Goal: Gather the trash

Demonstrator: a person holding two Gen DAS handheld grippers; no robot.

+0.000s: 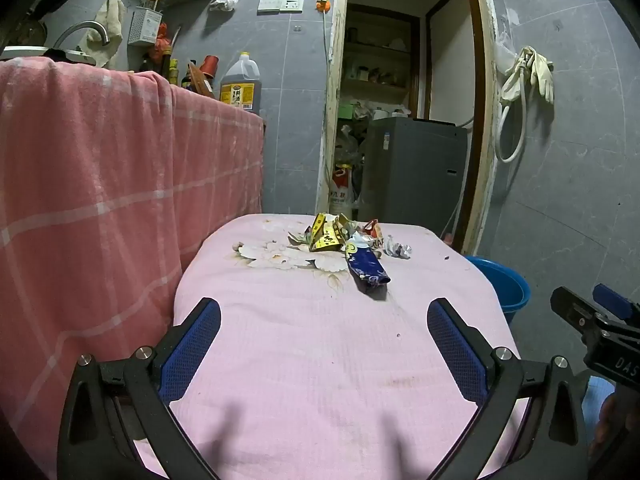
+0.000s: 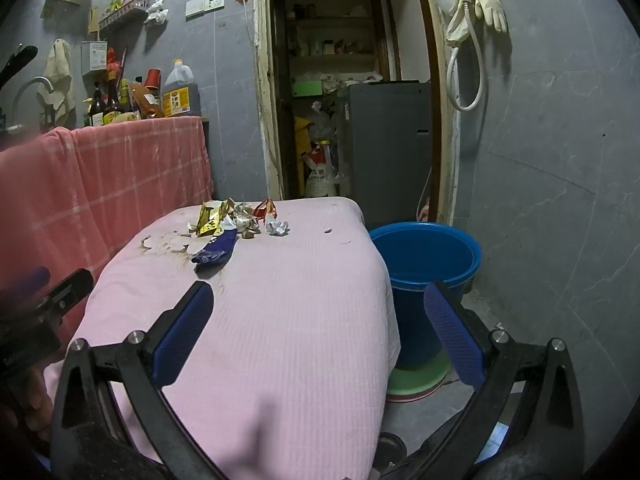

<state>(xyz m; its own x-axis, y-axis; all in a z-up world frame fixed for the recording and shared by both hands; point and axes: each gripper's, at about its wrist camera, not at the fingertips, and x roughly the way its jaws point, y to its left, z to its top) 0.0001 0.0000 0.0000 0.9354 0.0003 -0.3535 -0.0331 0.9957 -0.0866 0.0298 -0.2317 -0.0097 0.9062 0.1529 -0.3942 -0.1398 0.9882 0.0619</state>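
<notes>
Left wrist view: left tongs (image 1: 324, 332) gape wide, empty, low over the near end of the pink-clothed surface (image 1: 320, 380). Nothing is collected yet; this looks like the approach. Far down the cloth lies the crumpled dark blue foil wrapper (image 1: 367, 269), its long axis running away from us, one end among yellow wrappers (image 1: 326, 236). Right tongs (image 2: 318, 320), also spread and empty, must reach forward. The round blue plastic bucket (image 2: 424, 256) waits rightward.

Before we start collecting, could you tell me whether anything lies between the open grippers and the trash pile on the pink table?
Nothing visible: only bare pink cloth separates both grippers from the trash pile.
</notes>
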